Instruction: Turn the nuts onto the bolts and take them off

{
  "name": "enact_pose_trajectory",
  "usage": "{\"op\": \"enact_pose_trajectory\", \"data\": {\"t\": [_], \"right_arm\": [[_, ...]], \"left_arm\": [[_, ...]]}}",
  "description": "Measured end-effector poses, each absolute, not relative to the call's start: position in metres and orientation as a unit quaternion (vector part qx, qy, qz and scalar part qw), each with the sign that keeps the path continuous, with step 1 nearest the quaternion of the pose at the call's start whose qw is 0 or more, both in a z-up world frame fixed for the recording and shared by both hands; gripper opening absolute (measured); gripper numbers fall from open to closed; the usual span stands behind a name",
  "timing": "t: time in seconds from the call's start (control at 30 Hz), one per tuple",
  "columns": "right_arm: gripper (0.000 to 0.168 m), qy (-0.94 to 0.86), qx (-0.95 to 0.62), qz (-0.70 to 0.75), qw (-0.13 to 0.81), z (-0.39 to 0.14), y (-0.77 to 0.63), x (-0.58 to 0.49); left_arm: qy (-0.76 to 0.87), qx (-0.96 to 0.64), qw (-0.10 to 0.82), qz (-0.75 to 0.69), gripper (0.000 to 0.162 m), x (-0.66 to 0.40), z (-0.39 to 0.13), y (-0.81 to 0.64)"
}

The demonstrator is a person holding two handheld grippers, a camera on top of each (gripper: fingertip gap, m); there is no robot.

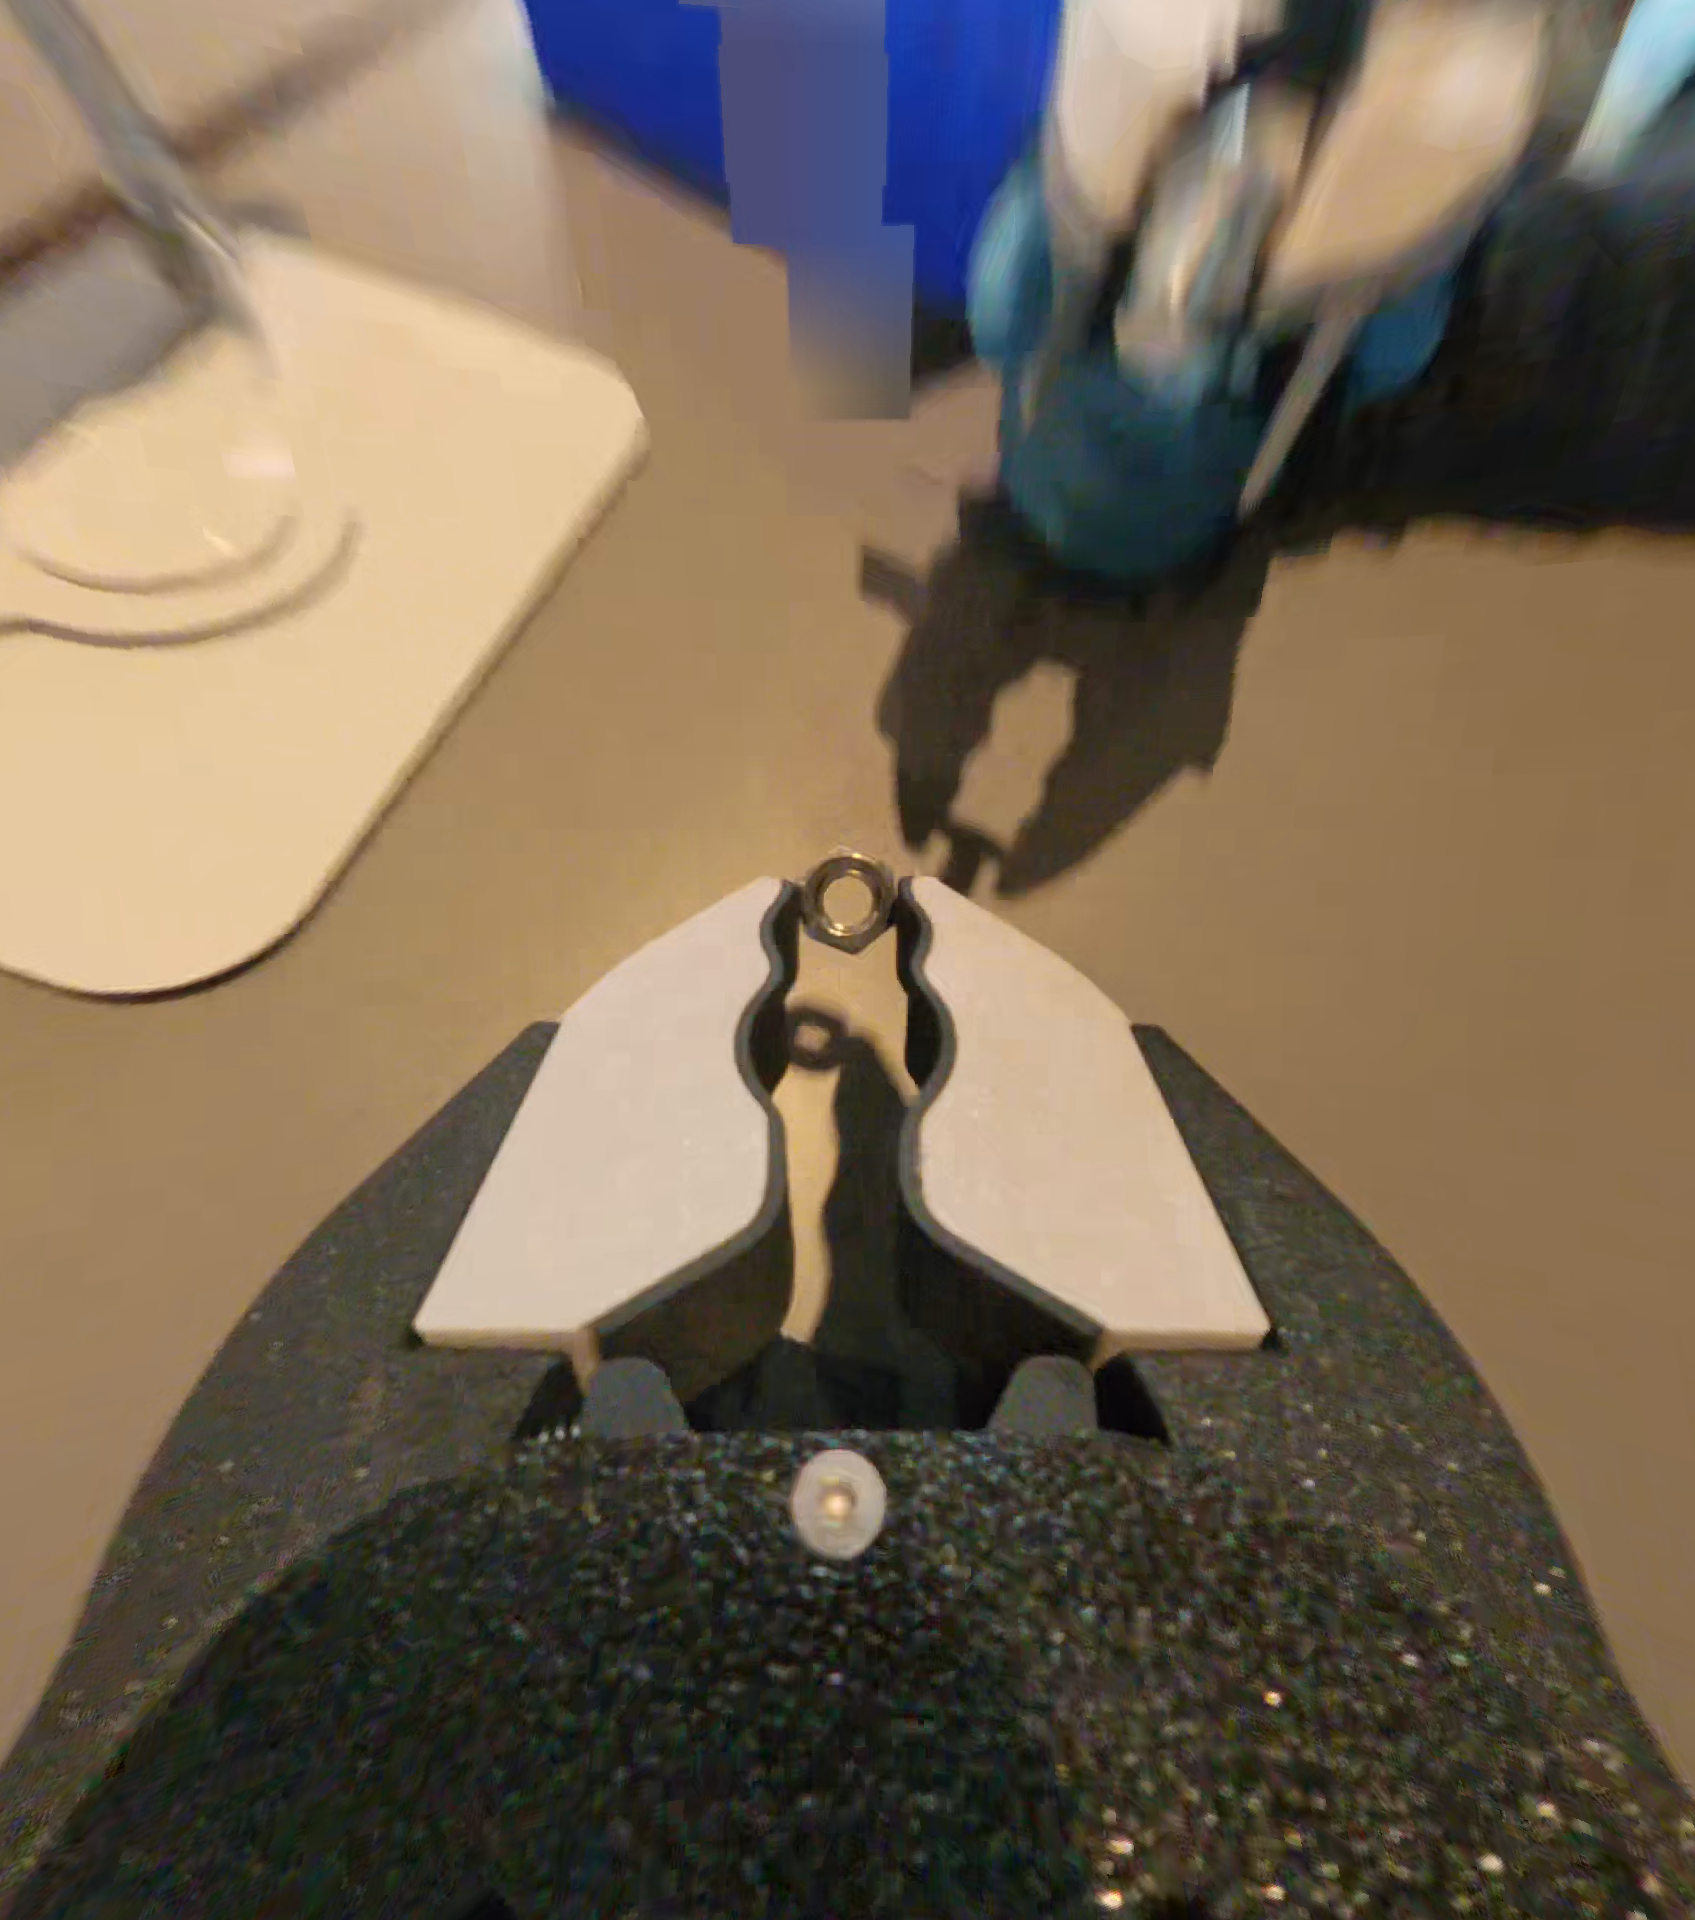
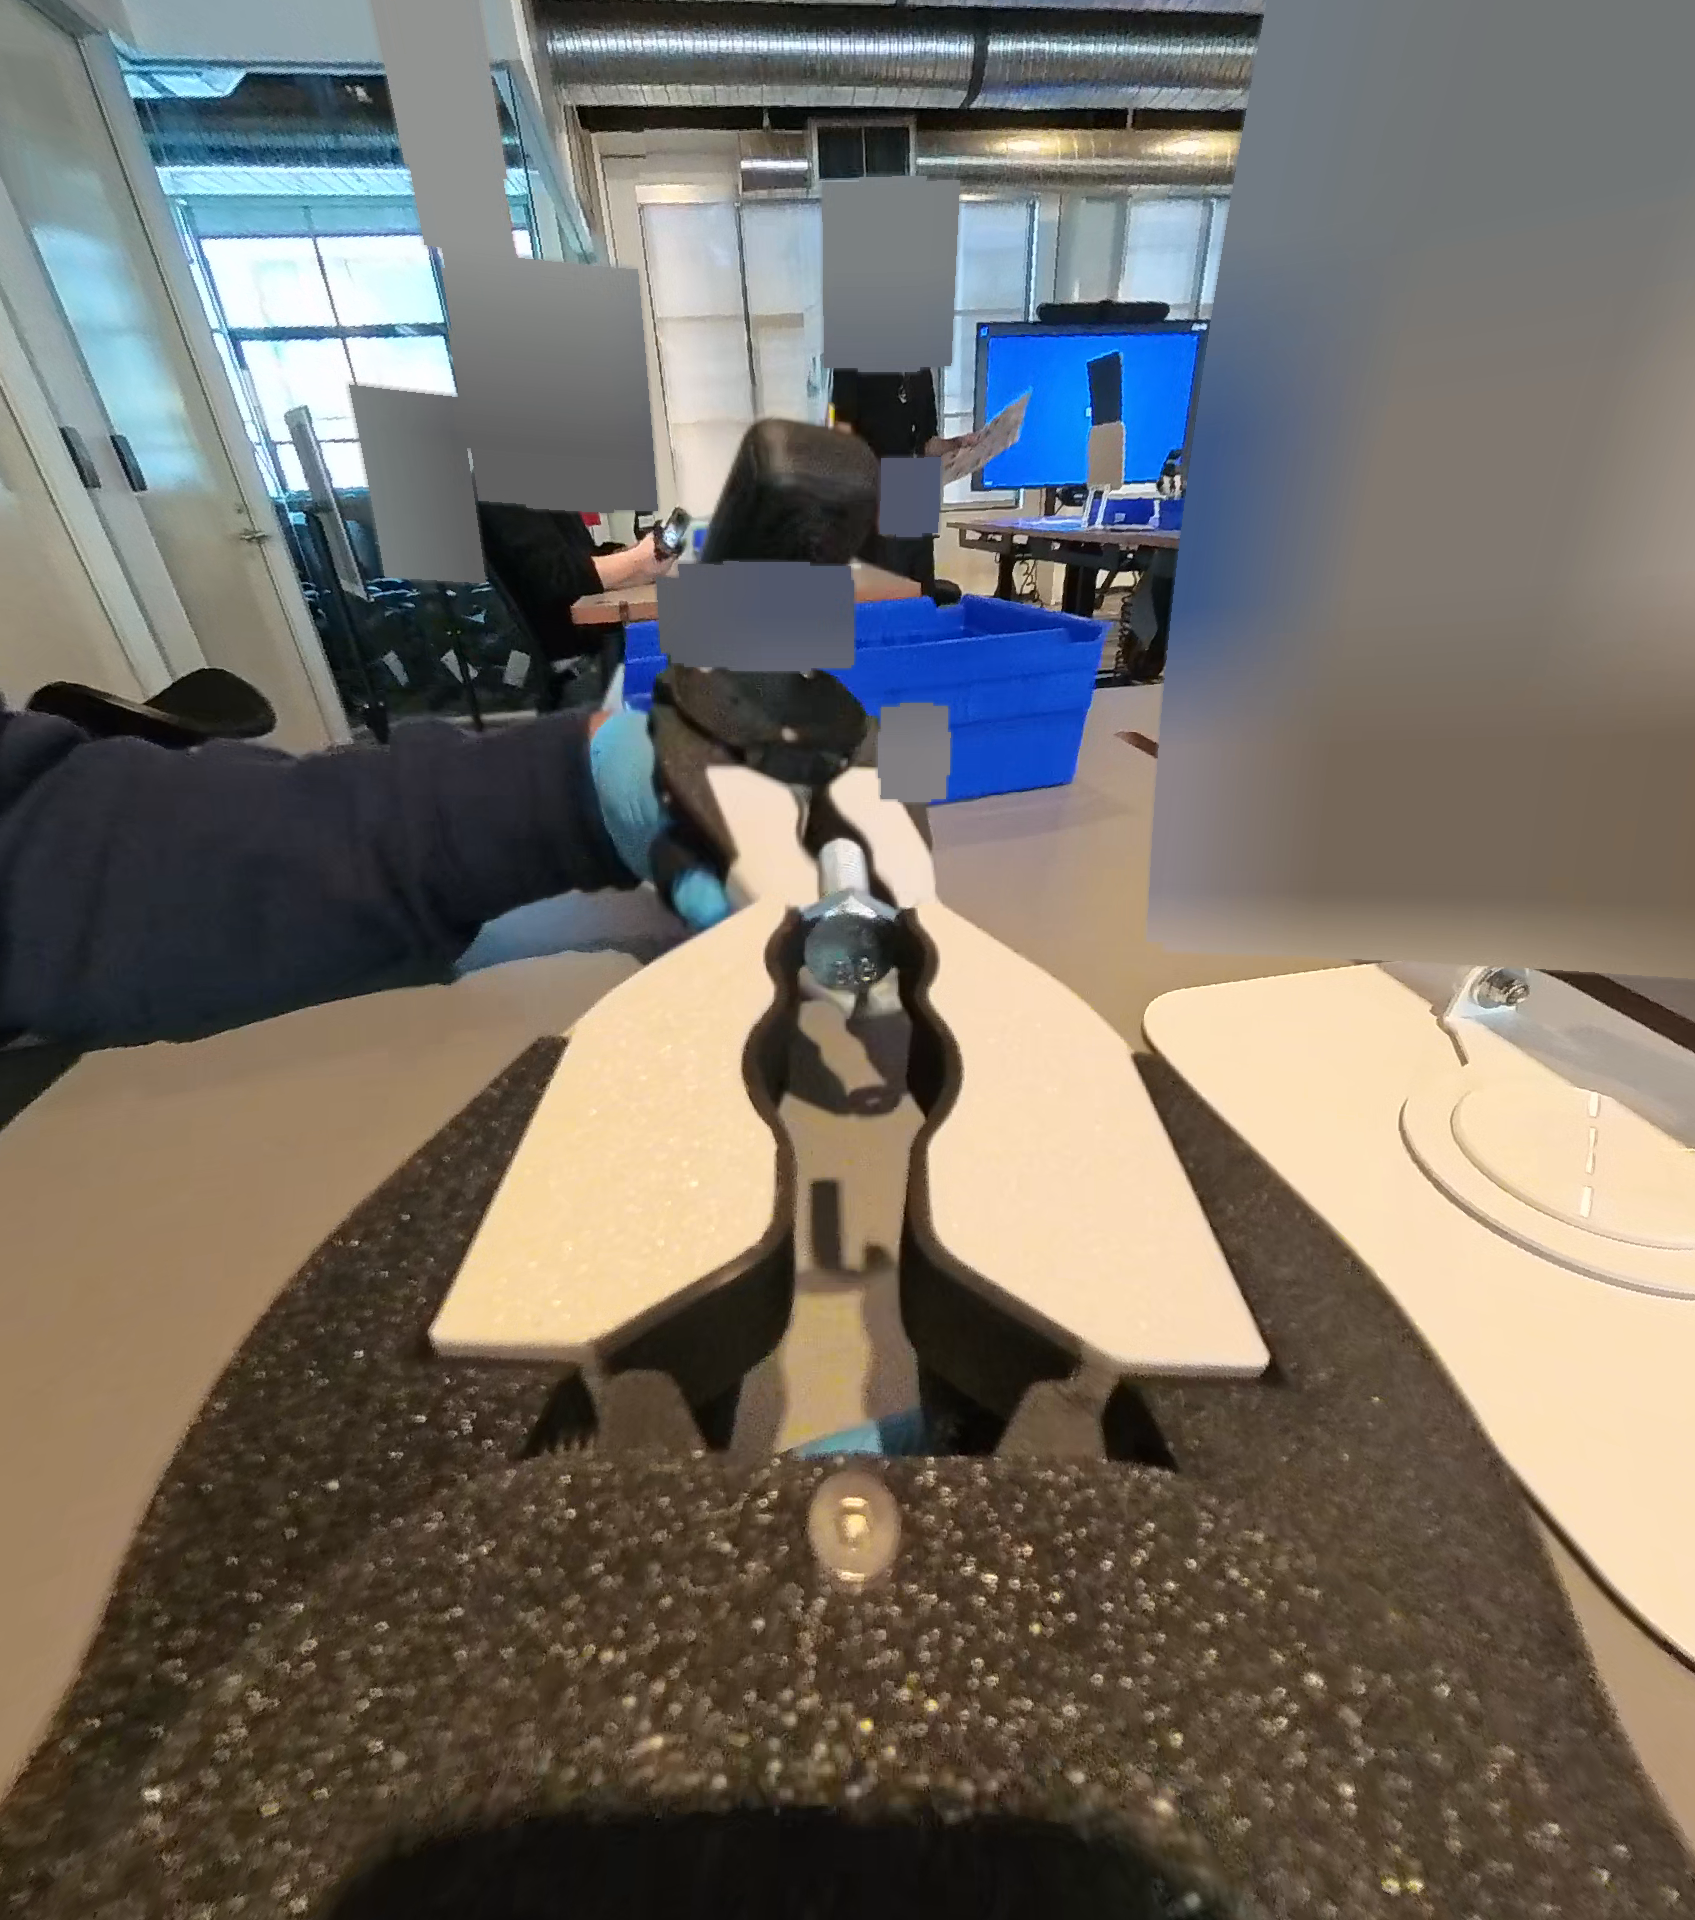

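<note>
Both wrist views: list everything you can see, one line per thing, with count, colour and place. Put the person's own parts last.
nut: one, silver, held at the left gripper's tip, hole facing the camera
bolt: one, silver, head held at the right gripper's tip, threaded shank pointing away
table: one, tan, under everything
monitor stand base: one, white, on the table
blue bin: one, blue, at the table's far edge
screen: one, blue, in the background
people: at least two in the background, dark tops
left gripper: one, white jaws on a black body, shut on the nut
right gripper: one, same build, shut on the bolt
sleeve: one, dark navy
glove: one, light blue, holding the left gripper
</note>
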State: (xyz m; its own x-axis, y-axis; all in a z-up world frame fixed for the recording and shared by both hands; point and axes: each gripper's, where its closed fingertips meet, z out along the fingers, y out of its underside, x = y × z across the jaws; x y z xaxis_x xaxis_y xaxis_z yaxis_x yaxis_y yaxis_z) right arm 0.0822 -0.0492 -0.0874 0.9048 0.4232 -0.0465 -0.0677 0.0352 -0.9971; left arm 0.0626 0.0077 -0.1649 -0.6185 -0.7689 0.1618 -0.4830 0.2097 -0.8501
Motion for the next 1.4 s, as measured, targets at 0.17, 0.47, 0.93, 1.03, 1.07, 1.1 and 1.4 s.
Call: {"op": "enact_pose_trajectory", "data": {"t": [0.17, 0.47, 0.93, 1.03, 1.07, 1.1, 1.4], "right_arm": [[0.017, -0.152, -0.654, 0.135, 0.728, -0.081, -0.05, 0.073], [0.017, -0.174, -0.645, 0.119, 0.734, -0.081, -0.049, 0.055], [0.017, -0.148, -0.645, 0.118, 0.74, -0.079, -0.048, 0.066], [0.017, -0.151, -0.646, 0.114, 0.74, -0.079, -0.047, 0.065], [0.017, -0.152, -0.645, 0.113, 0.74, -0.079, -0.048, 0.065], [0.017, -0.151, -0.645, 0.113, 0.741, -0.079, -0.049, 0.065], [0.017, -0.137, -0.632, 0.146, 0.748, -0.072, -0.052, 0.062]], "left_arm": [[0.586, -0.385, 0.171, -0.693, 0.017, 0.053, -0.096, 0.025], [0.556, -0.298, 0.162, -0.759, 0.017, 0.048, -0.074, -0.005], [0.545, -0.293, 0.187, -0.763, 0.017, 0.047, -0.069, -0.001], [0.553, -0.289, 0.19, -0.758, 0.016, 0.047, -0.071, -0.004], [0.553, -0.287, 0.193, -0.757, 0.017, 0.046, -0.07, -0.004], [0.553, -0.286, 0.197, -0.757, 0.017, 0.046, -0.07, -0.004], [0.558, -0.278, 0.201, -0.755, 0.017, 0.044, -0.07, -0.006]]}}
